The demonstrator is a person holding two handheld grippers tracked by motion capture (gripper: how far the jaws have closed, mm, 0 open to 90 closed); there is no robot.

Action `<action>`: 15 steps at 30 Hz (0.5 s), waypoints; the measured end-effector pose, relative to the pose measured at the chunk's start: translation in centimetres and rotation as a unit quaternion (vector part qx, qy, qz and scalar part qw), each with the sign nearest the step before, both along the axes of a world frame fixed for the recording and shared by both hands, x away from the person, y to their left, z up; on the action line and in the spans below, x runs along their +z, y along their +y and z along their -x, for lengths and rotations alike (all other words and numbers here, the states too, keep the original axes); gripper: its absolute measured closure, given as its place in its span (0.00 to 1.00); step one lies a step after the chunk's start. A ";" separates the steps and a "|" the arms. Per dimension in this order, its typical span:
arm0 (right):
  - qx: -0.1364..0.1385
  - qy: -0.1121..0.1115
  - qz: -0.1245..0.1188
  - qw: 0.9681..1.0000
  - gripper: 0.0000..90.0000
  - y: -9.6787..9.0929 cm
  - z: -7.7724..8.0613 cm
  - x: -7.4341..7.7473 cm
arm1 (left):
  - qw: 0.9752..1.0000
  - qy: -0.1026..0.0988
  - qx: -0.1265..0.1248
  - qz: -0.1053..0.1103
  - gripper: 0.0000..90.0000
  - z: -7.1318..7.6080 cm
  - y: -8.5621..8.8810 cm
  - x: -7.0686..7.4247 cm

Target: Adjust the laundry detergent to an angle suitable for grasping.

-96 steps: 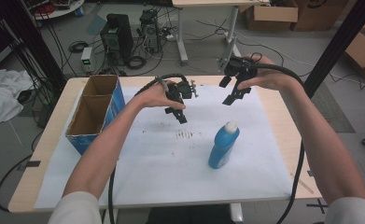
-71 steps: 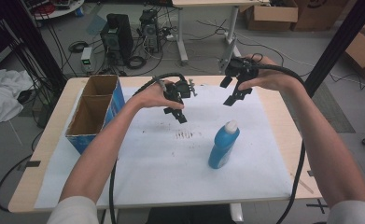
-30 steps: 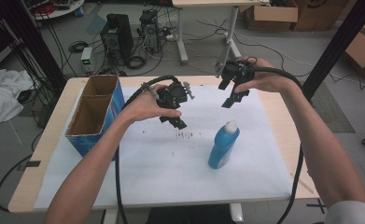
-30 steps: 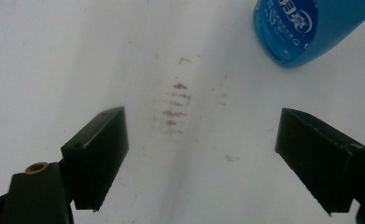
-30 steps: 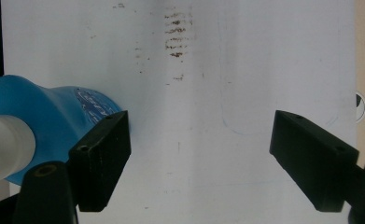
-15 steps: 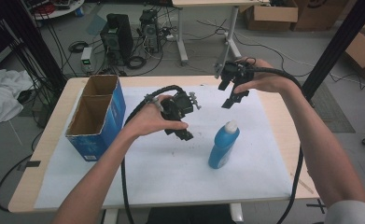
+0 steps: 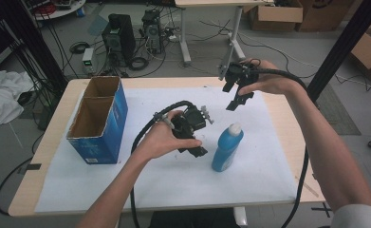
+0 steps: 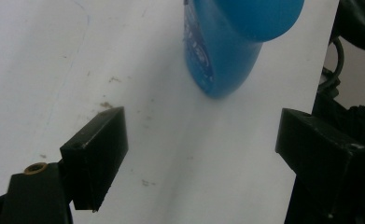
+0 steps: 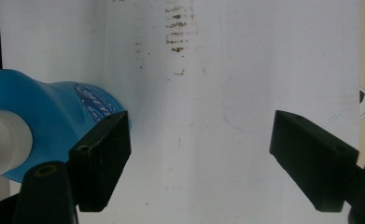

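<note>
The left tool (image 7: 198, 151) hangs with its jaws wide apart and empty, just beside the blue bottle (image 7: 227, 148), which stands upright on the white sheet (image 7: 173, 183) covering the desk. The right tool (image 7: 235, 103) hovers beyond the bottle, jaws also spread and empty.

An open blue cardboard box (image 7: 97, 122) stands near the bench's (image 7: 50, 142) left edge on a white sheet (image 7: 140, 185), with computer towers (image 7: 121, 40) on the floor beyond the far edge.
</note>
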State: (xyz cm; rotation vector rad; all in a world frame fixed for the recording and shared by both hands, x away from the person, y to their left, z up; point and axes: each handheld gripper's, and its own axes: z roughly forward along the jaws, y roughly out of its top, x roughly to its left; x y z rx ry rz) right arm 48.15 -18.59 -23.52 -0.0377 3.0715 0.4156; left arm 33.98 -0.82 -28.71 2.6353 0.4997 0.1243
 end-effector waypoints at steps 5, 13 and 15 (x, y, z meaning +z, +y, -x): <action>0.001 0.002 0.000 1.000 0.23 0.1 0.0 -0.1 | 1.000 -0.001 0.010 0.005 0.19 0.6 -0.4 -0.6; -0.001 0.002 0.005 1.000 0.23 0.1 -0.2 -0.3 | 0.998 -0.011 0.054 0.013 0.19 2.0 -1.3 -1.7; -0.002 0.002 0.006 1.000 0.23 0.1 -0.2 -0.3 | 0.998 -0.012 0.058 0.016 0.19 2.1 -1.4 -1.8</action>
